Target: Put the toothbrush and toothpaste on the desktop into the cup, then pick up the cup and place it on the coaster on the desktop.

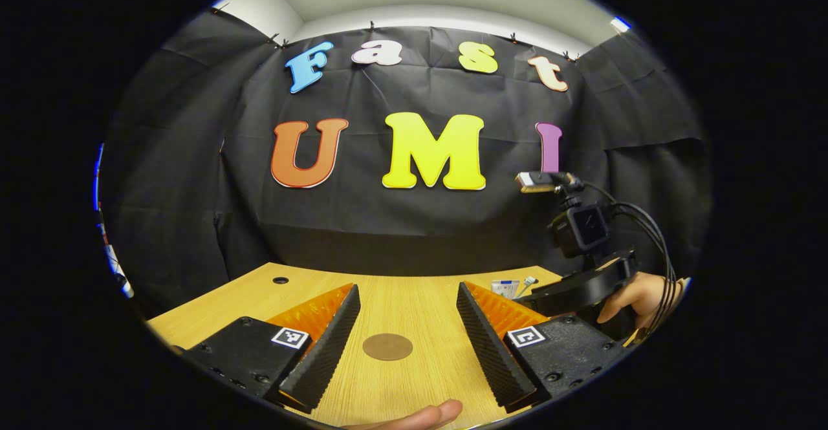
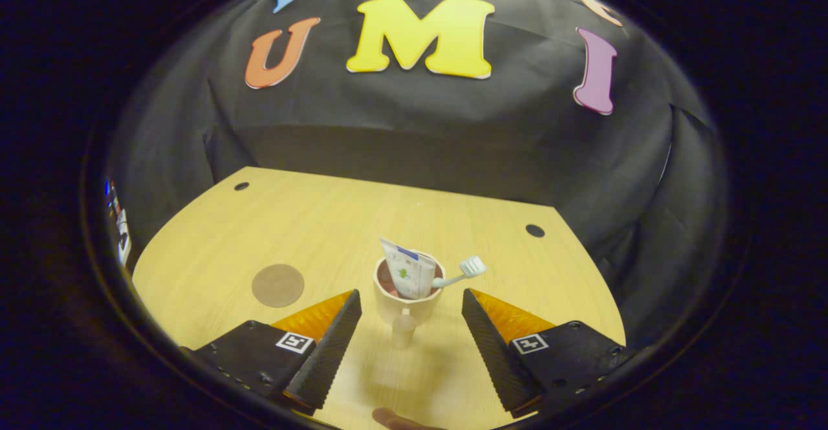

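Your right claw (image 2: 404,343) is wide open, empty; cup (image 2: 406,295) between its fingers, toothbrush (image 2: 460,272) head leaning right. Left claw (image 1: 404,339) open, coaster (image 1: 387,346) between.

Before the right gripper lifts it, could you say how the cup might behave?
The cup looks rigid and probably light. With the toothpaste tube and toothbrush leaning out above its rim, it may be top-heavy and tip if jolted.

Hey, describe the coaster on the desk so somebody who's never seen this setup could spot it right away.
Start at the light wooden desktop in front of the black cloth wall. Left of the cup that holds the toothpaste and toothbrush lies the coaster. It is a flat brown disc, larger than the desk's small dark holes.
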Demonstrator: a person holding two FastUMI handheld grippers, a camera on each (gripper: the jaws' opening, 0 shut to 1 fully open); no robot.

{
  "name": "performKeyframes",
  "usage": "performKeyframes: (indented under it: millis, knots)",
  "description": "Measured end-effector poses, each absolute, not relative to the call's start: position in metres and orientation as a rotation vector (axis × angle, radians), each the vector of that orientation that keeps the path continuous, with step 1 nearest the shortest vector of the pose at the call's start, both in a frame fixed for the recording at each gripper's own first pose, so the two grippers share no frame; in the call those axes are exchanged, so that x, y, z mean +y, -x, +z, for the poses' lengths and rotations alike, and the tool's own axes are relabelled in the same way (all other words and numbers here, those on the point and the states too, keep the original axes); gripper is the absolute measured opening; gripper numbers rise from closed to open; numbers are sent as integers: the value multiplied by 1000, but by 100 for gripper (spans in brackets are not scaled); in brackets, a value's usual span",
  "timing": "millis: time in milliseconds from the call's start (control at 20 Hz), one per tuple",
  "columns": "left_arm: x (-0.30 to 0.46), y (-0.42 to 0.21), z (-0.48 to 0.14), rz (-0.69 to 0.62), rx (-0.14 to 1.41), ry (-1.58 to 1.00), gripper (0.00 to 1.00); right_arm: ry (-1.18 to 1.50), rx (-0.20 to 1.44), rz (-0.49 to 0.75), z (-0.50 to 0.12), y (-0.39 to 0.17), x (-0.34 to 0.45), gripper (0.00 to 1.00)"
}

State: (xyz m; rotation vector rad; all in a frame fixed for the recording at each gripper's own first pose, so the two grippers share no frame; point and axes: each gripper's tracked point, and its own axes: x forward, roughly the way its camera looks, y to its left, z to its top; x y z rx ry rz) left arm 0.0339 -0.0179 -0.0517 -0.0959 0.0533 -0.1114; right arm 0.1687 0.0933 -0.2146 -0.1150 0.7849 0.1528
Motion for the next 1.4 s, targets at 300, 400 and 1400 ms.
performKeyframes:
  millis: [300, 400, 1400]
  knots:
    - [-7, -36, -51, -106, 59, 124, 95, 163, 1041, 113, -264, -178, 93, 94]
    - [-14, -36, -52, -128, 61, 130, 95, 170, 1077, 121, -269, -177, 95, 93]
    - [-29, -34, -60, -178, 97, 87, 95, 60, 1115, 173, -286, -170, 111, 15]
